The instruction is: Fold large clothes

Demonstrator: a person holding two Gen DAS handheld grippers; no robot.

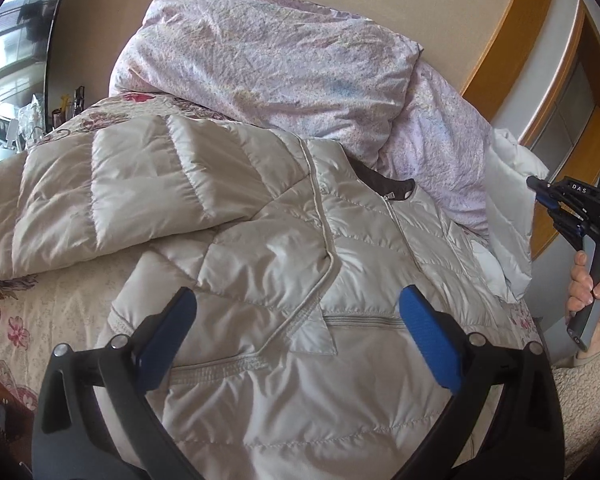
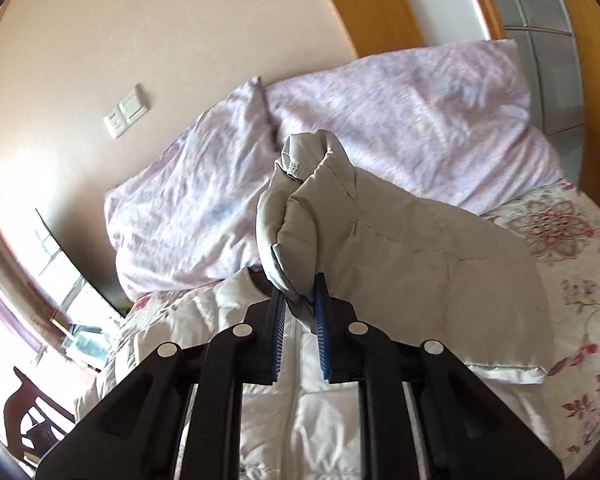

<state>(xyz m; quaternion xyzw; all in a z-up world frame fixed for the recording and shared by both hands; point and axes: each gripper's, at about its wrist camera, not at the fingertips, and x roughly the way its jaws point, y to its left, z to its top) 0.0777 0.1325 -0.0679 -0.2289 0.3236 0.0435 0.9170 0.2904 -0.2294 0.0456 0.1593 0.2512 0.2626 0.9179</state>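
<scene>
A cream quilted puffer jacket (image 1: 284, 248) lies front up on the bed, zipped, its dark collar lining (image 1: 380, 180) towards the duvet. One sleeve (image 1: 120, 184) lies folded across the chest at the left. My left gripper (image 1: 298, 300) hangs open just above the jacket's lower front, with only fabric below its blue pads (image 1: 428, 340). My right gripper (image 2: 300, 296) is shut on the other sleeve (image 2: 340, 216) near its cuff and holds it lifted off the bed. In the left wrist view the right gripper (image 1: 540, 188) shows at the right edge, held by a hand (image 1: 588, 284).
A crumpled lilac duvet (image 1: 280, 60) is heaped against the wall behind the jacket. A floral bedsheet (image 2: 572, 264) covers the bed. An orange wooden frame (image 1: 500, 40) and grey panels stand at the right. There is a wall switch (image 2: 126, 116), and a window with a dark chair (image 2: 28, 408) at the left.
</scene>
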